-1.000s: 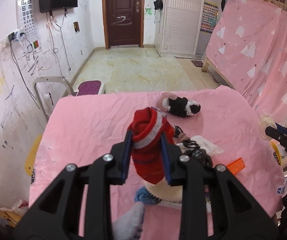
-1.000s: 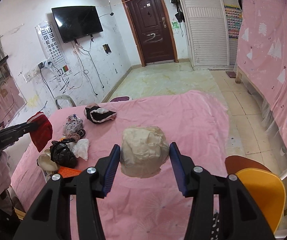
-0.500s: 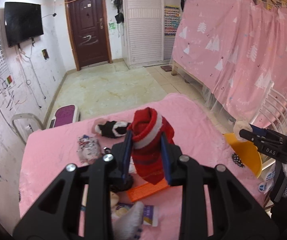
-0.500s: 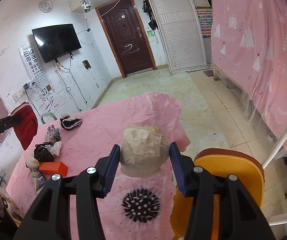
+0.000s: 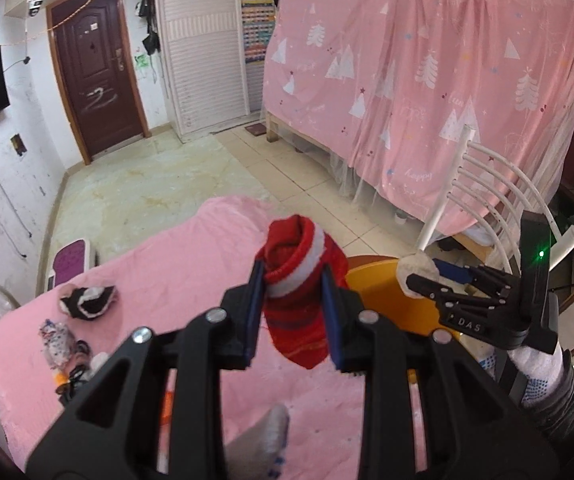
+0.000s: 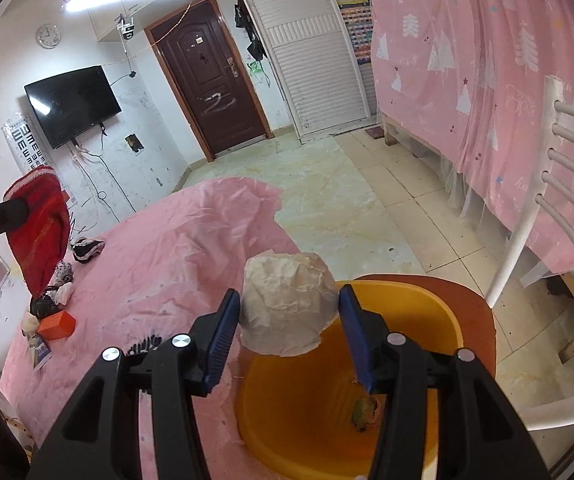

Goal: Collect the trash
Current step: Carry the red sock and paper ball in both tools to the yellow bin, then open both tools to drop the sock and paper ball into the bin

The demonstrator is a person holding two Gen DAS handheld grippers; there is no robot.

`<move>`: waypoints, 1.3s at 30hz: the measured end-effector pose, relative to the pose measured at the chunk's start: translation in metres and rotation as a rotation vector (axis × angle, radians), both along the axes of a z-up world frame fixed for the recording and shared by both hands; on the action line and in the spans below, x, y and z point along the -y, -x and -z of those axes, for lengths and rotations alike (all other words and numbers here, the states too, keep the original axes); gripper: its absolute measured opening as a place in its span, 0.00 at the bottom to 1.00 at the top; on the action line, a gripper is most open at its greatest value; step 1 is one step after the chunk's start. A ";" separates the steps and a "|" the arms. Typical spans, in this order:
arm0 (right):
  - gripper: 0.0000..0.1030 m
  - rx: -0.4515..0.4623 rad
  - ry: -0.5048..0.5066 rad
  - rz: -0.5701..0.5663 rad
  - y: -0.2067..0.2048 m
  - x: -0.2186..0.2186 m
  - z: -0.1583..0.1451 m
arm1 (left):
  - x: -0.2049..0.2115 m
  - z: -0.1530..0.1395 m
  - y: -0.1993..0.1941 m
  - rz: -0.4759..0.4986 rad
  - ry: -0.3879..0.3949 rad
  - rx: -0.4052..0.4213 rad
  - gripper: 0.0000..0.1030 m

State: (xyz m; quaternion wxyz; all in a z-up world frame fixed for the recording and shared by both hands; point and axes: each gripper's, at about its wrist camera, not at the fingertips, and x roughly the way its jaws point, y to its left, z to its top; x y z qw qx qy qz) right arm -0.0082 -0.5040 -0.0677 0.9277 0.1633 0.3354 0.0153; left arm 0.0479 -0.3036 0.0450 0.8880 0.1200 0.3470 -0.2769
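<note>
Pink cloth covers the surface [image 6: 191, 248], w/ an orange bin [image 6: 439, 320] sitting on a chair seat at its right edge. We have a load in each gripper. Our right gripper [image 6: 289, 334] is clamped on a crumpled ball of whitish paper [image 6: 287, 304], held just above the bin's near rim. Our left gripper [image 5: 292, 312] is closed on a red sock w/ white cuff band [image 5: 299, 288], up in the air over the surface, bin [image 5: 371, 276] just beyond it.

Step in hand, as we read it: the drop-off. Next move – paper ball a bit further over the bin mouth, then let go; the sock can follow once the left gripper is above the bin too. Some small scrap already lies at the bin's bottom [image 6: 363, 408].

More stuff left on the surface – an orange box [image 6: 57, 324], dark tangle [image 6: 43, 306], black-and-white sock [image 5: 87, 302].

Writing: "DAS" on the right gripper body in the left wrist view; eye chart [image 6: 27, 142] on the wall, rows of E's. Door scrawl unclear.
</note>
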 end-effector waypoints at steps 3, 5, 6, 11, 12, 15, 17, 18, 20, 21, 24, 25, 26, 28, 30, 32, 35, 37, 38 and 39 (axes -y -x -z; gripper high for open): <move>0.40 -0.009 -0.010 0.009 0.003 0.010 0.007 | 0.025 0.006 0.003 0.034 -0.012 -0.015 0.25; 0.40 -0.015 -0.019 0.013 0.004 0.014 0.013 | 0.042 0.009 0.003 0.053 -0.019 -0.026 0.25; 0.40 -0.019 -0.024 0.013 0.004 0.017 0.015 | 0.050 0.012 0.003 0.063 -0.023 -0.032 0.25; 0.42 -0.028 -0.050 0.018 0.005 0.029 0.023 | 0.080 0.020 0.005 0.102 -0.025 -0.065 0.25; 0.43 -0.028 -0.055 0.025 0.004 0.032 0.023 | 0.086 0.022 0.006 0.114 -0.022 -0.072 0.25; 0.58 -0.018 -0.071 0.055 0.009 0.043 0.024 | 0.104 0.029 0.007 0.147 -0.035 -0.101 0.29; 0.60 -0.012 -0.082 0.074 0.013 0.050 0.023 | 0.112 0.033 0.009 0.162 -0.044 -0.108 0.36; 0.60 -0.010 -0.085 0.082 0.015 0.053 0.023 | 0.116 0.035 0.010 0.170 -0.047 -0.113 0.37; 0.60 -0.005 -0.090 0.095 0.019 0.058 0.022 | 0.119 0.038 0.011 0.177 -0.052 -0.117 0.40; 0.60 -0.001 -0.093 0.101 0.020 0.060 0.021 | 0.120 0.039 0.012 0.180 -0.053 -0.117 0.41; 0.60 0.008 -0.094 0.113 0.024 0.063 0.018 | 0.118 0.039 0.014 0.183 -0.055 -0.115 0.43; 0.60 0.011 -0.093 0.112 0.025 0.062 0.016 | 0.119 0.038 0.013 0.180 -0.054 -0.114 0.43; 0.60 0.012 -0.090 0.109 0.025 0.060 0.015 | 0.119 0.038 0.014 0.177 -0.053 -0.113 0.43; 0.61 0.015 -0.083 0.099 0.023 0.055 0.011 | 0.112 0.037 0.014 0.171 -0.044 -0.113 0.43; 0.61 0.018 -0.068 0.082 0.020 0.046 0.005 | 0.103 0.035 0.014 0.157 -0.037 -0.105 0.43; 0.64 0.021 -0.055 0.058 0.016 0.036 -0.001 | 0.089 0.030 0.013 0.141 -0.023 -0.100 0.46; 0.66 0.030 -0.033 0.025 0.008 0.018 -0.010 | 0.066 0.022 0.011 0.108 -0.008 -0.076 0.52; 0.67 0.035 -0.022 0.002 0.002 0.005 -0.017 | 0.050 0.018 0.009 0.082 -0.004 -0.060 0.52; 0.68 0.037 -0.014 -0.011 -0.002 -0.003 -0.021 | 0.042 0.016 0.008 0.069 -0.001 -0.054 0.52; 0.68 0.039 -0.007 -0.026 -0.006 -0.012 -0.024 | 0.032 0.014 0.008 0.055 0.004 -0.050 0.52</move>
